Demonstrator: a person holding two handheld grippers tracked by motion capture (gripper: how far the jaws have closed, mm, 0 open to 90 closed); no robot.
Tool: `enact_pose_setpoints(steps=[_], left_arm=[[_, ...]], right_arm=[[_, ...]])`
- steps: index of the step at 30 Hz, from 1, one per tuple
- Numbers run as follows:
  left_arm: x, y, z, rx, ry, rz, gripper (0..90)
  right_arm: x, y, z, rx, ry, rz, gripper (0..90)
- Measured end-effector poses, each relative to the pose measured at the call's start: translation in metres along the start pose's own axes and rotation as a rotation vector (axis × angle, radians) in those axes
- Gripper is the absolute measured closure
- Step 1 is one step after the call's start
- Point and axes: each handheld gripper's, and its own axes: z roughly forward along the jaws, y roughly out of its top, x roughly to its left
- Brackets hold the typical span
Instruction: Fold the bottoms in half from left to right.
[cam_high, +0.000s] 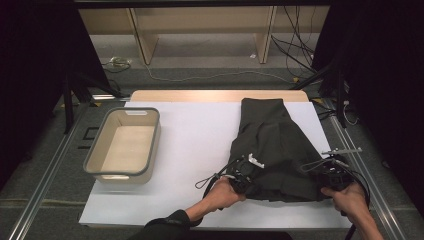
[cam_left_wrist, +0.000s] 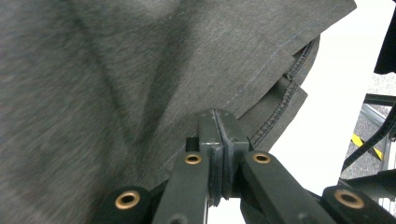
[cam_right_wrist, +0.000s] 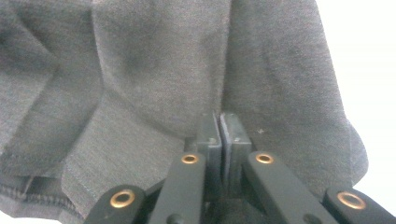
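where the dark grey garment (cam_high: 272, 147) lies on the right half of the white table top (cam_high: 190, 150), its near hem faces the person and the rest stretches away toward the far edge. left gripper (cam_high: 243, 181) pinches the near left corner, jaws closed on the cloth; in the left gripper view the stitched hem (cam_left_wrist: 280, 105) runs just beside the pads. right gripper (cam_high: 327, 181) is clamped on the near right corner. step in hand, by my reading: hold taken for a fold. next calls for lifting both corners evenly, carrying them away over the cloth. grey basket (cam_high: 97, 150) sits well apart, at left.
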Motion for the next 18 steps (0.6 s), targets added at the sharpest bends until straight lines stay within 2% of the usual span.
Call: enact_pose_setpoints(steps=[1,6,11,16,18], left_arm=[[0.002,0.000,-0.004,-0.014,0.006,-0.002,88.9],[0.009,0.000,-0.024,-0.034,-0.011,-0.009,71.5],[0.016,-0.006,-0.045,-0.055,0.033,-0.010,59.6],[0.024,-0.015,-0.050,-0.055,0.060,-0.042,52.6],[0.028,-0.018,-0.049,-0.044,0.078,-0.054,48.1]], right_arm=[[0.000,0.000,-0.001,-0.003,-0.001,-0.007,88.8],[-0.002,-0.003,-0.009,-0.012,0.002,-0.015,89.3],[-0.012,-0.007,-0.019,-0.035,-0.026,-0.002,89.3],[-0.014,-0.009,-0.013,-0.011,-0.050,-0.003,89.2],[-0.012,-0.009,-0.010,0.001,-0.068,-0.028,89.2]])
